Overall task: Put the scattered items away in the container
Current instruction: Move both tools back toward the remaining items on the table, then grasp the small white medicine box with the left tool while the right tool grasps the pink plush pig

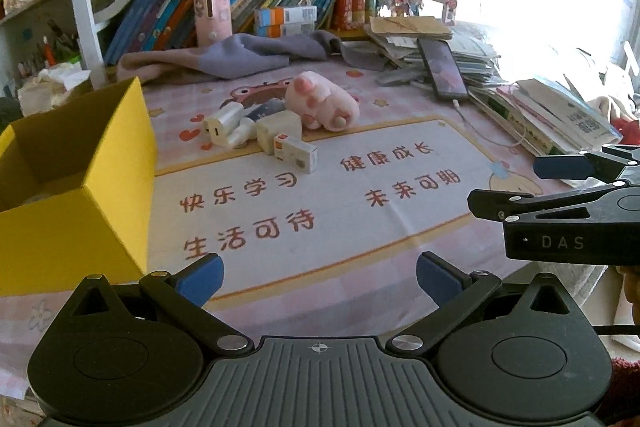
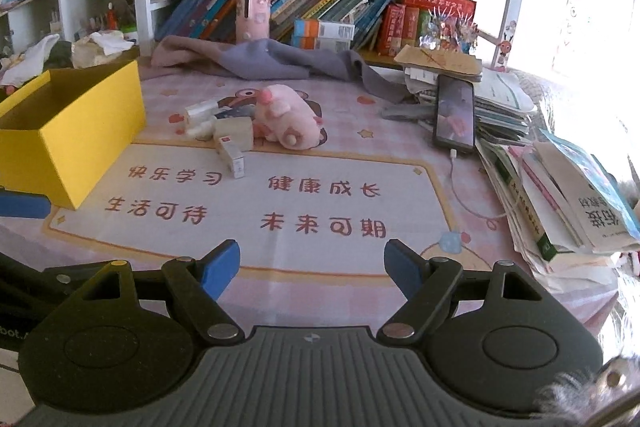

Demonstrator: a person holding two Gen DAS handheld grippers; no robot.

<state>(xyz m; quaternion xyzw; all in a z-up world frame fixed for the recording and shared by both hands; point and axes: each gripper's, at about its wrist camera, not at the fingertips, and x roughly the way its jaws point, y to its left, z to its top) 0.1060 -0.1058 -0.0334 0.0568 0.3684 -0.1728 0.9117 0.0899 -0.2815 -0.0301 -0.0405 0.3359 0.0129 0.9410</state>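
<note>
Yellow cardboard box (image 1: 100, 187), open-topped, pink plush toy (image 1: 322, 103), small white boxes (image 1: 294, 151)

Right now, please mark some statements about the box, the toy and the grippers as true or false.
1. The yellow box is open on top. True.
2. The pink toy lies inside the box. False: it lies on the mat, beside small white items.
3. The right gripper holds a white item. False: its jaws are open and empty.
4. The left gripper is open. True.
5. A phone rests on the paper stack. True.
</note>
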